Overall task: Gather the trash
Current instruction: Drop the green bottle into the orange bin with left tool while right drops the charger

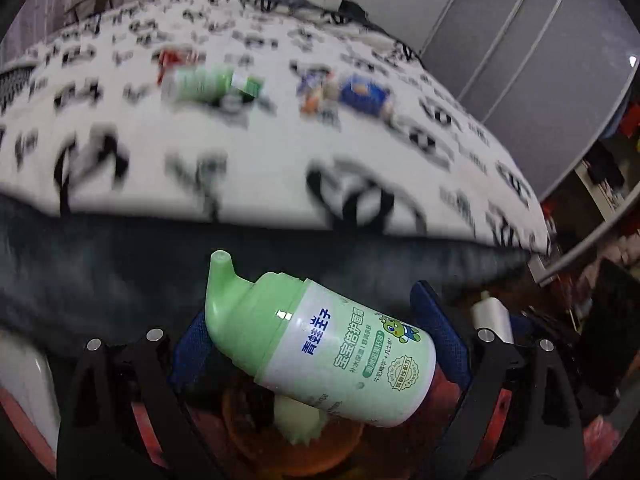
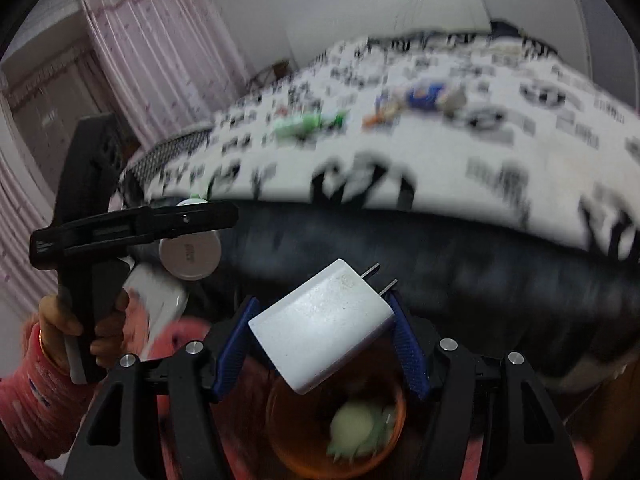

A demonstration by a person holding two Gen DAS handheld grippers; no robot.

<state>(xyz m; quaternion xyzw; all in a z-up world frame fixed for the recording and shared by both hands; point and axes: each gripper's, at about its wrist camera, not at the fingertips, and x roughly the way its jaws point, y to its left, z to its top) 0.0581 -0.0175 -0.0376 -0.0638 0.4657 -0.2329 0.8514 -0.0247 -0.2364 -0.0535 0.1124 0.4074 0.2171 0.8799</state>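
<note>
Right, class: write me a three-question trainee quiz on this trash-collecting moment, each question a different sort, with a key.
1. True or false: the left hand-held gripper holds a green lotion bottle.
2. What does the right hand-held gripper hold? A) white plug adapter B) a spoon C) a blue wrapper
3. Fill in: below both grippers sits an orange ____.

Key: 1 true; 2 A; 3 bin. More litter, such as the blue wrapper, lies on the patterned bedspread.
</note>
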